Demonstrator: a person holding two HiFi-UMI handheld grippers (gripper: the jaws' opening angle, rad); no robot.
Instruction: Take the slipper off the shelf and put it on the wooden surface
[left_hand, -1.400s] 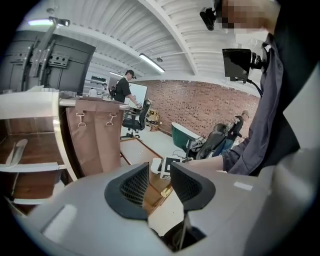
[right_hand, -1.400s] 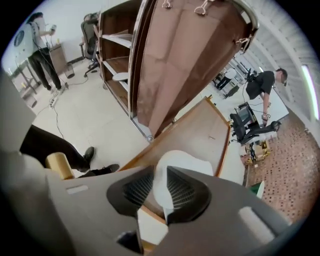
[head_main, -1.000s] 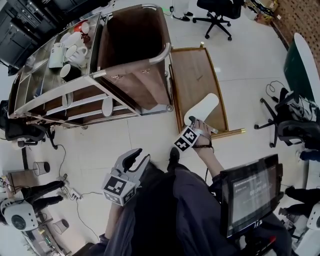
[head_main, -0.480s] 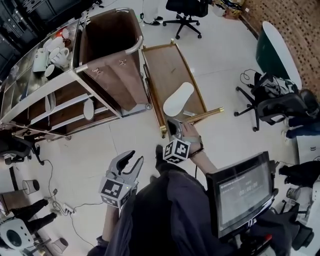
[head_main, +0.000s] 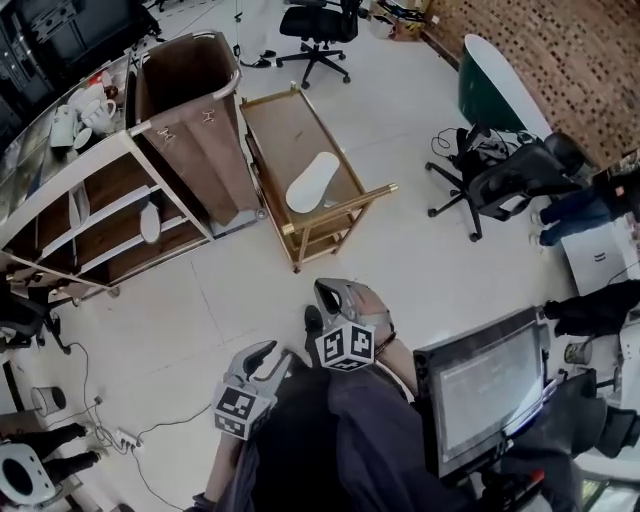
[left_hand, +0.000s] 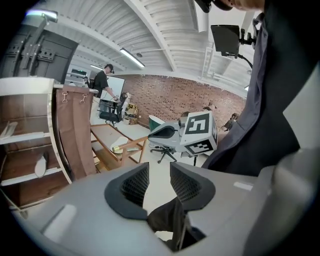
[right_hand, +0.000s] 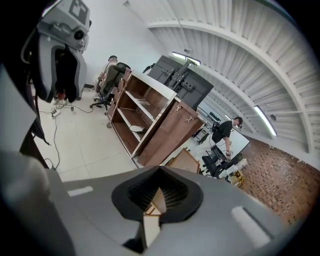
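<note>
A white slipper (head_main: 312, 182) lies flat on the top of the low wooden cart (head_main: 283, 131), with no gripper near it. A second white slipper (head_main: 150, 222) stays on a lower board of the wooden shelf (head_main: 92, 200); it also shows in the right gripper view (right_hand: 136, 128). My right gripper (head_main: 331, 294) hangs low in front of the person's body, well short of the cart, jaws shut with nothing between them (right_hand: 159, 187). Beside it on the left, my left gripper (head_main: 266, 356) is open and holds nothing (left_hand: 159, 172).
A brown fabric hamper (head_main: 190, 95) stands between shelf and cart. Cups (head_main: 78, 108) sit on the shelf top. Office chairs (head_main: 500, 175) stand right of the cart, and a monitor (head_main: 480, 385) is close at the person's right. White tiled floor lies before the cart.
My right gripper has let go of the slipper, leaving it on the cart top. It has drawn back towards the body and shut. The head view has backed away from the cart.
</note>
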